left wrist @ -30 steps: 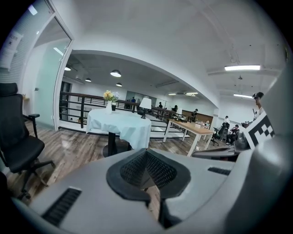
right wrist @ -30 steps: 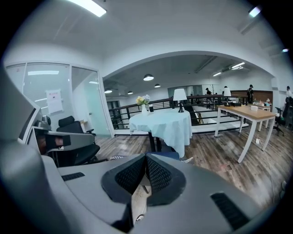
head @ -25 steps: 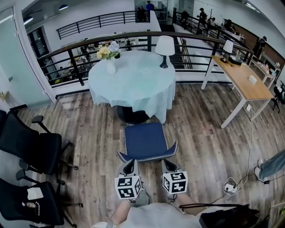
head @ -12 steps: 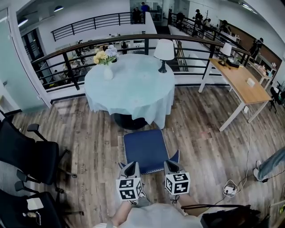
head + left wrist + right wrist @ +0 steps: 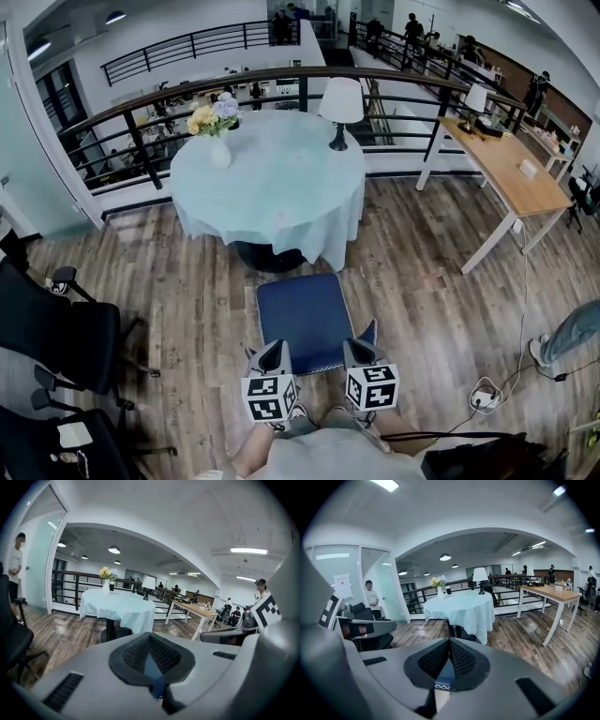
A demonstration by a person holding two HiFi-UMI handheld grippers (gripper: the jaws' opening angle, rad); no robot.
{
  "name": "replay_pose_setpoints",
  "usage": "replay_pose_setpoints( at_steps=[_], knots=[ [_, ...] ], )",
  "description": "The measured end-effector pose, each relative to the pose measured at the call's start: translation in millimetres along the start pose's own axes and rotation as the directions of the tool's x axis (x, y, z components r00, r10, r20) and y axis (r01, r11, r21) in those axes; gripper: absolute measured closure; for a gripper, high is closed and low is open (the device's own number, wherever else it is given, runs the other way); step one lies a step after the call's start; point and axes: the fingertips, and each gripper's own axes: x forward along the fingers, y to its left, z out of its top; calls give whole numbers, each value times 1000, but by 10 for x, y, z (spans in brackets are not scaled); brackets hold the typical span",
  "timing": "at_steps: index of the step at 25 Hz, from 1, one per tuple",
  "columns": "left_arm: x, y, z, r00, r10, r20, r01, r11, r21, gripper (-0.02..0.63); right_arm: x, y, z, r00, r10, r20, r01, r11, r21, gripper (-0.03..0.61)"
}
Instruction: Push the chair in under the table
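Blue-seated chair (image 5: 302, 319) at lower centre of the head view, just below the round cloth-covered counter (image 5: 272, 178), not yet under it, left hand-held gripper (image 5: 275, 349) and right hand-held gripper (image 5: 358, 346) both pressed together at the chair's near edge
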Motion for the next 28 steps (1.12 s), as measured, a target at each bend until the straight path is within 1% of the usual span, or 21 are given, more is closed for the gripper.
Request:
replay_pose_setpoints(
  at_steps=[3, 5, 10, 15, 17, 20, 21, 22, 23, 25, 28],
  knots=[
    [53, -31, -62, 1000, 28, -15, -28, 1000, -13, 609, 62, -57, -17, 999, 29, -17, -29, 1000, -7, 560],
    [81, -72, -44, 999, 44, -15, -44, 999, -21, 609, 87, -89, 41, 999, 52, -16, -52, 998, -20, 560],
    [128, -184, -20, 997, 72, -15, -72, 997, -13, 609, 122, -231, 87, 995, 92, -28, -93, 995, -28, 560],
    [173, -230, -35, 997, 71, -16, -71, 997, -9, 609, 143, -280, 60, 988, 148, -53, -151, 987, -55, 560],
    [204, -265, -76, 998, 54, -37, -53, 999, 8, 609, 165, -259, 24, 980, 182, -77, -188, 980, -71, 558],
    [246, -348, -152, 997, 17, -81, -13, 998, 54, 603, 204, -215, -53, 965, 233, -122, -245, 964, -99, 557],
    [261, -386, -182, 995, 0, -99, 7, 998, 70, 594, 216, -202, -83, 959, 247, -138, -263, 959, -107, 555],
    [277, -426, -221, 992, -22, -123, 33, 996, 84, 563, 227, -188, -116, 953, 262, -155, -281, 953, -114, 553],
    [294, -464, -268, 987, -47, -151, 62, 993, 97, 523, 240, -169, -149, 945, 278, -172, -300, 946, -120, 538],
    [326, -515, -379, 972, -93, -214, 121, 985, 120, 465, 272, -117, -215, 926, 312, -211, -344, 929, -134, 482],
    [353, -553, -586, 937, -138, -322, 200, 966, 166, 425, 293, -37, -333, 894, 356, -272, -406, 900, -160, 432]
  ],
)
